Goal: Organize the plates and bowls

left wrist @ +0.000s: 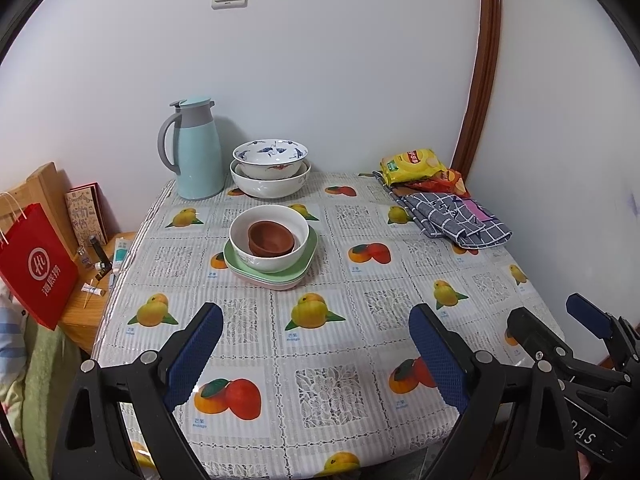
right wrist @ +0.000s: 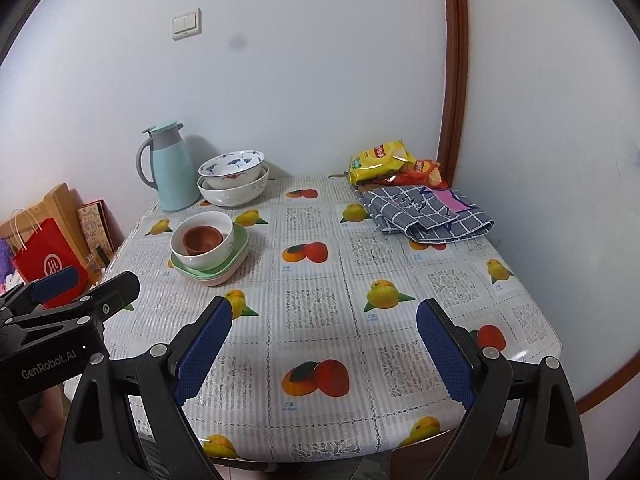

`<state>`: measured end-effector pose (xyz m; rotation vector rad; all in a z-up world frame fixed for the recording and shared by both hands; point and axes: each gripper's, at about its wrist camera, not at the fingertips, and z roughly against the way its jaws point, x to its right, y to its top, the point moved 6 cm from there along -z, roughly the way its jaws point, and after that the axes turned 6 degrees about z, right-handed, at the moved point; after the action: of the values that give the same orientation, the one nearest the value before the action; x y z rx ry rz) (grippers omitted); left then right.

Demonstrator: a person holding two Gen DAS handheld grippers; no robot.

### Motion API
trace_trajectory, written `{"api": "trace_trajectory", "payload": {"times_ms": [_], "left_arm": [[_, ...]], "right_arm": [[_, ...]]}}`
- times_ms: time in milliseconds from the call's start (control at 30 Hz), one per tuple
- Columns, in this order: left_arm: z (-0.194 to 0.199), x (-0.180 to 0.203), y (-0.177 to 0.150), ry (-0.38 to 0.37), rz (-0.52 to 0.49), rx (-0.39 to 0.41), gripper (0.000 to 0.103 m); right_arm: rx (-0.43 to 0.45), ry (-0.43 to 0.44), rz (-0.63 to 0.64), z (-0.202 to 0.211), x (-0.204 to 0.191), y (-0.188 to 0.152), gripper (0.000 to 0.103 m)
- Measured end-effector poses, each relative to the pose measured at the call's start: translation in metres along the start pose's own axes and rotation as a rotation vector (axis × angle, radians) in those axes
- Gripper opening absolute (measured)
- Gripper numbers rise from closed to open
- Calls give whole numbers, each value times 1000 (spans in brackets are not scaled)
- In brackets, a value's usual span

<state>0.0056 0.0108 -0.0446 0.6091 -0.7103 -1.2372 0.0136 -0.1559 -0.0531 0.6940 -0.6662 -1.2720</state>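
Two brown bowls (left wrist: 270, 238) sit nested inside a white bowl (left wrist: 276, 256), which rests on stacked green and pink plates (left wrist: 308, 258) mid-table. The same stack shows in the right wrist view (right wrist: 208, 248). Behind it, a blue-patterned bowl (left wrist: 270, 156) sits in a larger white bowl (left wrist: 270, 186) by the wall; these two also show in the right wrist view (right wrist: 232, 178). My left gripper (left wrist: 316, 320) is open and empty above the table's near edge. My right gripper (right wrist: 324, 318) is open and empty beside it, to the right.
A light blue thermos jug (left wrist: 196, 152) stands left of the back bowls. Snack bags (left wrist: 416, 166) and a checked cloth (left wrist: 456, 220) lie at the back right. A red paper bag (left wrist: 36, 264) and small items sit on a wooden stand to the left of the fruit-print table (left wrist: 320, 360).
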Motion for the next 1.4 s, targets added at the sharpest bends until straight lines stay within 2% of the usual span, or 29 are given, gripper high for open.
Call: {"api": "trace_trajectory", "payload": {"times_ms": [1400], "left_arm": [[1,-2,-2,-5,-2,-6,95]], "right_arm": [[4,11,-1,5,-4,-2,93]]}}
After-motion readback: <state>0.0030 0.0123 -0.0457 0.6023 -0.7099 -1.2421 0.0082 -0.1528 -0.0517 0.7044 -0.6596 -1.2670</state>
